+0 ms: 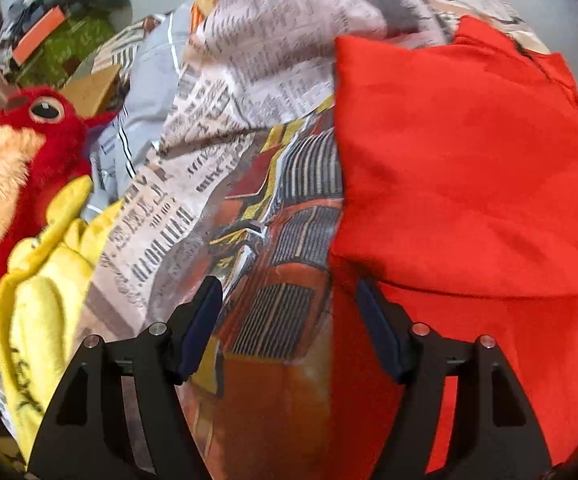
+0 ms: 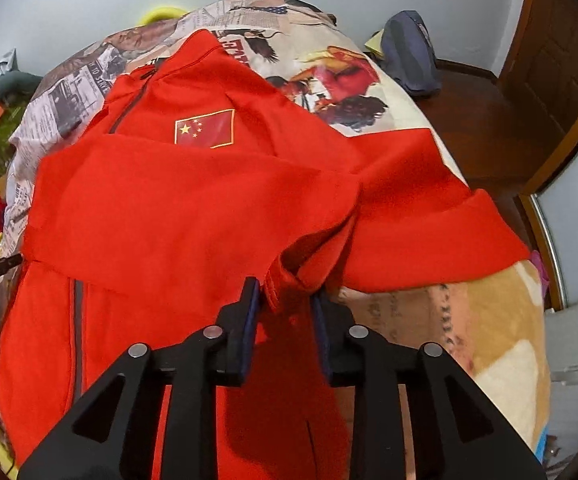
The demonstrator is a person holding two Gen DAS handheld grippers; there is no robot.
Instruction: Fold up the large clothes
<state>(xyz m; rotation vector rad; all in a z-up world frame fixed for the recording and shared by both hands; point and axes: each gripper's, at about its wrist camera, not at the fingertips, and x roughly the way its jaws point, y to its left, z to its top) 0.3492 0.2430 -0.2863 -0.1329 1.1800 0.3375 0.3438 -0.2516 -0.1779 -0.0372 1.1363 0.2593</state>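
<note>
Left wrist view
Left gripper [image 1: 289, 300]: I see the jaws standing wide, nothing between the pads — it hangs above the edge where the red jacket [image 1: 469, 168] meets the printed bedspread [image 1: 225, 92].
Why there: my reading is that this hand waits by the jacket's side edge, ready for the next fold.
Jacket position: spread on the bed, filling the right half of the view; one layer lies folded over another, its lower edge forming a ridge just ahead of the right finger.
Clutter: a red plush toy [image 1: 21, 168] and a yellow cloth [image 1: 45, 288] sit off to the left, apart from the jacket.

Right wrist view
Right gripper [image 2: 285, 292]: jaws only partly apart, a bunched sleeve end [image 2: 289, 276] between them; whether the pads press on it I cannot tell.
Why there: the sleeve lies across the chest below the flag patch [image 2: 204, 128] — I judge it has been brought inward to narrow the garment, and the grip looks about to let go.
Jacket position: front up, zip to the left, collar toward the far side of the bed.
</note>
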